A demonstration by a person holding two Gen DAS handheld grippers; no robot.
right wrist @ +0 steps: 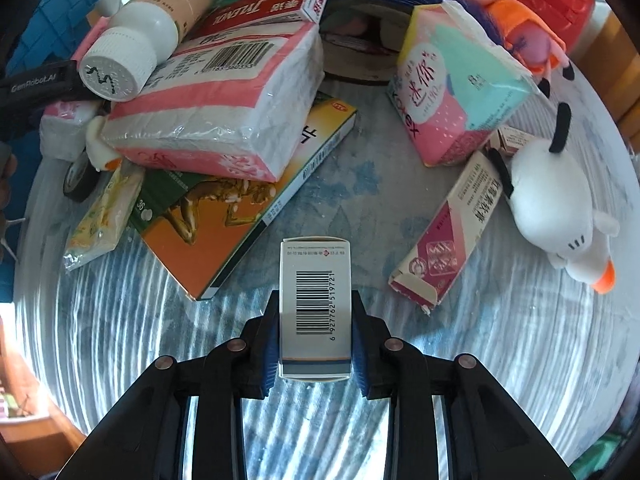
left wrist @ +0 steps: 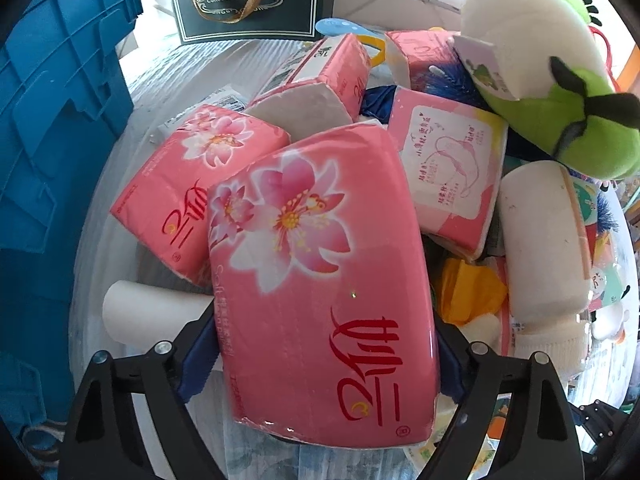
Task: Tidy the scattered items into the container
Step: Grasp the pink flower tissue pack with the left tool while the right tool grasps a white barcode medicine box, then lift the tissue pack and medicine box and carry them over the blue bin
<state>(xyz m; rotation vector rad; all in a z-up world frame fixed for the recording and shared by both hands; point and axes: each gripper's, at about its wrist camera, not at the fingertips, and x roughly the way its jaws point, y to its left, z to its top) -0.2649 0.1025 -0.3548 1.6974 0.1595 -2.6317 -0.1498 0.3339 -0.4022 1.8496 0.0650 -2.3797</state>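
Two grabs made, nothing binned yet: left gripper point(left wrist: 320, 364) spread wide around pink tissue pack point(left wrist: 320, 280), right gripper point(right wrist: 316, 336) clamped on barcoded box point(right wrist: 315, 300); blue crate point(left wrist: 52, 120) beside, plenty scattered

My left tongs' camera looks steeply down, close over pink tissue pack point(left wrist: 320, 280). My right camera, likewise steep, near barcoded box point(right wrist: 315, 304). Shared: striped tabletop point(right wrist: 500, 360) (clutter overlap uncertain).

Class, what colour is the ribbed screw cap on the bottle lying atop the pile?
White ribbed screw cap, with a black squiggle on top; the right wrist view shows it best.
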